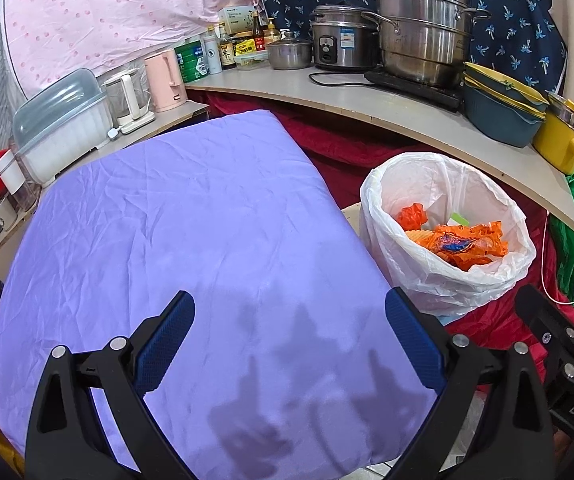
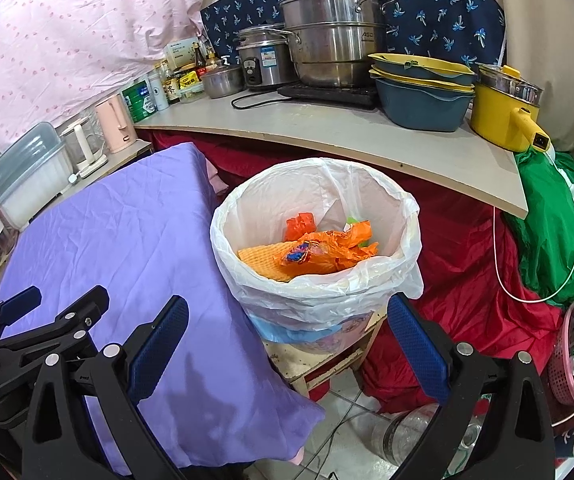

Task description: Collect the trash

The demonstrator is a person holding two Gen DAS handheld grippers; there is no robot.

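Left wrist view: the left gripper (image 1: 289,344) hangs over a table draped in a wrinkled purple cloth (image 1: 175,232), its blue-padded jaws spread wide with nothing between them; their shadow falls on the fabric just ahead. To the right, beside the table edge, stands a trash bin lined with a white plastic bag (image 1: 447,280), and inside it lie orange snack wrappers (image 1: 459,242). Part of the right gripper (image 1: 555,340) shows at the right edge. Behind, a pale counter (image 1: 367,100) carries a stacked steel steamer pot (image 1: 423,36), a rice cooker (image 1: 343,40), blue-and-yellow basins (image 1: 503,108) and a pink kettle (image 1: 165,80).

Right wrist view: the right gripper (image 2: 287,344) points at the bin (image 2: 319,296), jaws likewise wide apart and empty. The bin rests on a small wooden stool (image 2: 327,360), just beside the purple-covered table (image 2: 127,240). The orange wrappers (image 2: 319,254) fill the bag's bottom, along with a corrugated orange sheet (image 2: 263,260). The left gripper (image 2: 39,320) appears at lower left over the cloth. Red fabric (image 2: 467,272) hangs beneath the counter (image 2: 327,132), and a green bag (image 2: 551,232) sits at right.
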